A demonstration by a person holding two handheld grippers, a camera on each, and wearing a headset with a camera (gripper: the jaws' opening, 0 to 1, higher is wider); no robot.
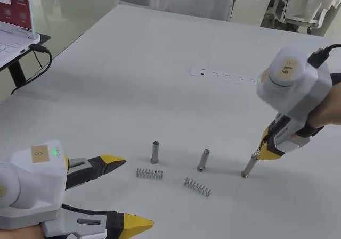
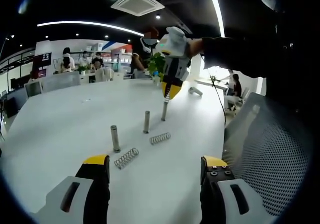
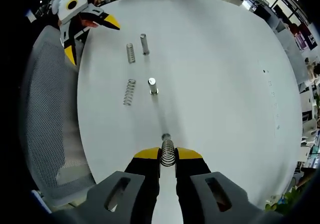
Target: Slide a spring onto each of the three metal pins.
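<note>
Pinching a spring [image 3: 168, 153] between the fingers of the right gripper [image 3: 168, 160], at the tip of the 3 o'clock pin [image 1: 248, 167]. Holding the left gripper [image 2: 155, 161] wide open. Risks toppling that pin or buckling the spring if pushed off-axis. Leaves two loose springs [image 1: 149, 173] on the surface.

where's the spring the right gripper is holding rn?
Head view, right side: the spring is clamped in the right gripper, at the top of the rightmost pin.
</note>
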